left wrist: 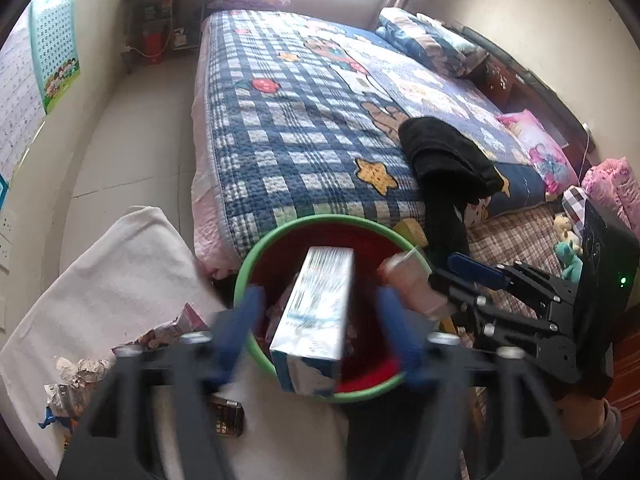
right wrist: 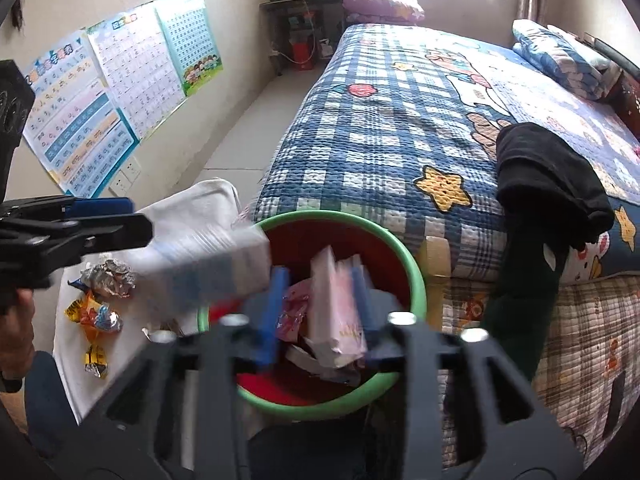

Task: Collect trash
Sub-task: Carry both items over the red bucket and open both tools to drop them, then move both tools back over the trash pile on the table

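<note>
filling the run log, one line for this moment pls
left gripper: open, blue box falling | right gripper: pink carton between fingers | over bin

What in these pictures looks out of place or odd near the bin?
Wrappers and crumpled foil lie loose on the white cloth beside the bin, not in it. A black garment hangs over the bed edge. The blue-white carton sits between the left tool's open fingers, over the bin.

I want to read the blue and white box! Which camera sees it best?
The left wrist view: the box sits close and centred over the bin. The right wrist view shows it blurred at the side.
</note>
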Motion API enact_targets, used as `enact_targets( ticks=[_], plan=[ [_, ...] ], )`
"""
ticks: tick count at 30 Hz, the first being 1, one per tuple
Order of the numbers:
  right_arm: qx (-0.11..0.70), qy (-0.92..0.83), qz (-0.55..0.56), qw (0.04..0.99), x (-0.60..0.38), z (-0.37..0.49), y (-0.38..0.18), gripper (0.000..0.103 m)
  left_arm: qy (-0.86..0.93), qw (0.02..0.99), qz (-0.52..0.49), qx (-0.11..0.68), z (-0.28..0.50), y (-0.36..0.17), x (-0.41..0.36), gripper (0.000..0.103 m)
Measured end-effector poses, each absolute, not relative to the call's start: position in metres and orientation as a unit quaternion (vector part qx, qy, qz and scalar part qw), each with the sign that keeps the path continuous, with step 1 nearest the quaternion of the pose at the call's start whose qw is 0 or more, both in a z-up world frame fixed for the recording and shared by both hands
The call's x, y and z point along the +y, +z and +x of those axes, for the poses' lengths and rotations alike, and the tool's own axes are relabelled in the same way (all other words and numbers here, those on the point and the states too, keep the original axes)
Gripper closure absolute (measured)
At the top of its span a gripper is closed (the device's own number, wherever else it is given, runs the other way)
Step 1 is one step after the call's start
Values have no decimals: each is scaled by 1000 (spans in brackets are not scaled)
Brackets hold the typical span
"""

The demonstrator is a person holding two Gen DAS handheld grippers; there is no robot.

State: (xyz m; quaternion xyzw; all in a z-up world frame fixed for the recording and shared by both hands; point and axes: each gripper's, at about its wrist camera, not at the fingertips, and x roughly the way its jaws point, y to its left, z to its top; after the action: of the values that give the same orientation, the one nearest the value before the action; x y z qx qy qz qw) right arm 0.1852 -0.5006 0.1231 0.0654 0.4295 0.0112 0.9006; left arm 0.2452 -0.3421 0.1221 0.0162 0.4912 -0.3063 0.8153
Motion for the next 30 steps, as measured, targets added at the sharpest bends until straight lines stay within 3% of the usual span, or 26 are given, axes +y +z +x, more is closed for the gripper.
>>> enact_targets(
  ticks=[6,9,13,30],
  plan=[
    [436,6,65,898,-496,183,116,46,-287,824,11,488,246,119,-323,18],
    [433,5,61,899,-489,180,118,33,-271,831,17,485,244,119,-311,8],
    [431,7,51,901,-477,177,122,23,-260,836,29,482,235,120,-293,8],
    [425,58,10,903,-390,156,130,10,-198,852,0,485,190,114,-191,8]
  ],
)
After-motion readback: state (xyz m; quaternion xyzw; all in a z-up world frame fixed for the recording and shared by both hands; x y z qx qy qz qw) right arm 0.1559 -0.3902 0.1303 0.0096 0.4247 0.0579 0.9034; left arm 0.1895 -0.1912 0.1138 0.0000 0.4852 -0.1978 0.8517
